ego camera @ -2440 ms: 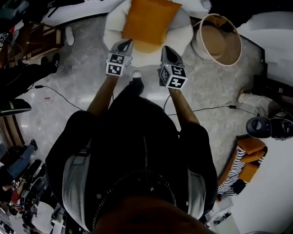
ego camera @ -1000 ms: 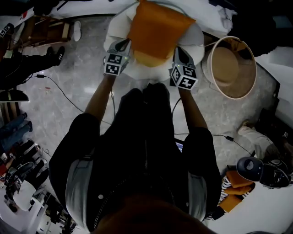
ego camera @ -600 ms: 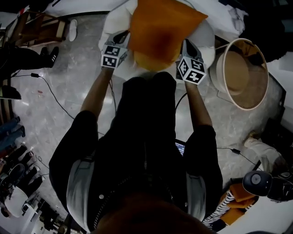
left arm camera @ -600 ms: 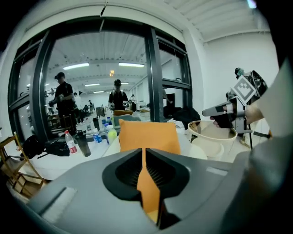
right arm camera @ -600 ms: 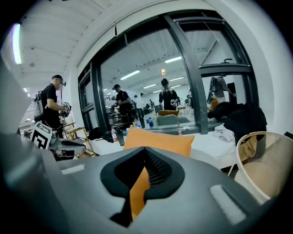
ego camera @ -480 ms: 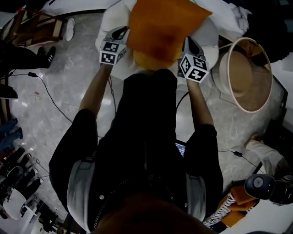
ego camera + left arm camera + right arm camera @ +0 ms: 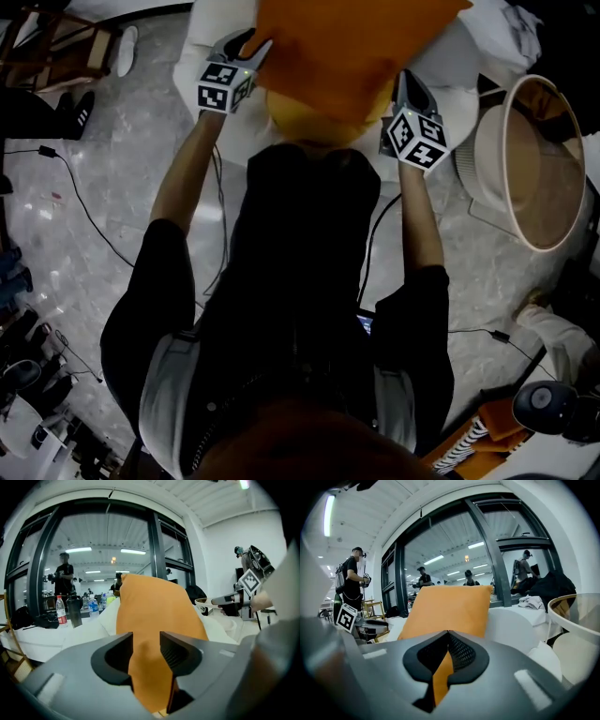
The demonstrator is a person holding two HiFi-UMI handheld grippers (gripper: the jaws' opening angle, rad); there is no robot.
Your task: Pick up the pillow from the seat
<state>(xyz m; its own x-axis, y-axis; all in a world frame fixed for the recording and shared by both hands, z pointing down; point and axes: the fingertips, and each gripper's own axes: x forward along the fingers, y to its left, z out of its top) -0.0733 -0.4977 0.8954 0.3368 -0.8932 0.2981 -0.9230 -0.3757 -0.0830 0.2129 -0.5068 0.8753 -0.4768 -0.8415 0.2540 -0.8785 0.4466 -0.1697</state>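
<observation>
Most of the head view is pale stone floor [image 7: 112,169], with one person [image 7: 300,281] in black standing on it, both arms stretched forward.

White seat [image 7: 217,17] directly ahead of the person. Only its left and right edges show; the middle is covered.

Orange pillow [image 7: 347,56] spans between the two hands over the seat's middle. In both gripper views it stands upright with the seat's white back behind it. Cannot tell whether its lower edge touches the seat.

Round pale basket [image 7: 480,155] on the floor just beside the seat's right edge, open top.

Left gripper [image 7: 146,640] at the pillow's left edge. Jaws partly apart and have just been opening. The orange cloth runs down through the gap between them and fills most of it. A firm pinch is not evident.

Right gripper [image 7: 448,641] at the pillow's right edge. Jaws closed hard together, with a thin strip of orange cloth pinched between the ribbed pads, so this side has hold of the pillow.

Marker cubes sit on each gripper near the wrists, left cube [image 7: 222,84] and right cube [image 7: 417,139].

Thin black cable [image 7: 80,211] trails across the floor on the person's left.

Several bottles [image 7: 61,611] stand on a counter beyond the seat, in the left gripper view.
</observation>
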